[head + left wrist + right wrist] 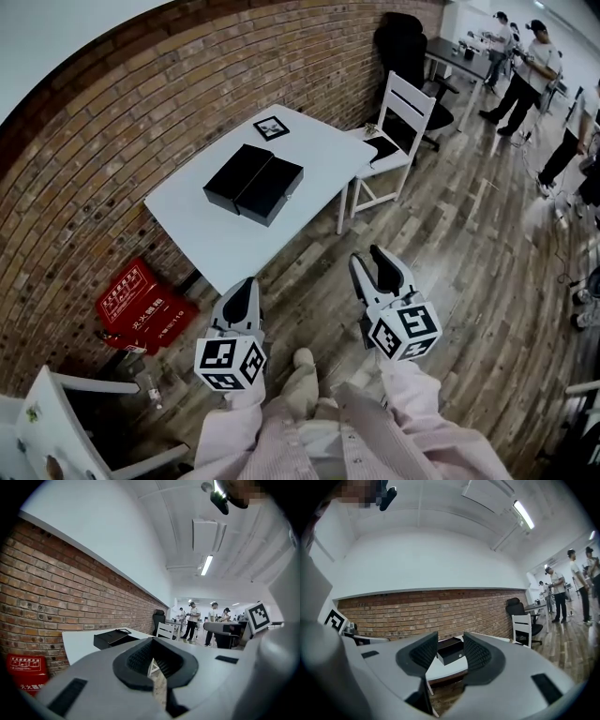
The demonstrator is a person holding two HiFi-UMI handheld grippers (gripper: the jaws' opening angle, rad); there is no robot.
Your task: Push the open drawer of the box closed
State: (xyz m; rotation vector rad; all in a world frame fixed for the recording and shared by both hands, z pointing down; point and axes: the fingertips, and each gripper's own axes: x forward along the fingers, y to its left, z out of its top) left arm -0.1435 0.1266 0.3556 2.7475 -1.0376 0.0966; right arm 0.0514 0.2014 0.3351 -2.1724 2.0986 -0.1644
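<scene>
Right gripper [368, 258] spread, empty; left gripper [246, 283] pressed together, empty | both over floor [450, 244], well apart from black box [253, 183] lying open on white tabletop [187, 225] | risk: if we push off-centre, we judge the box skids instead of closing.

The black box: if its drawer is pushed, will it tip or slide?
The black box looks low and wide, so tipping seems unlikely. It lies on a smooth white table, so it may slide as a whole. Its straight edges suggest it is stiff.
</scene>
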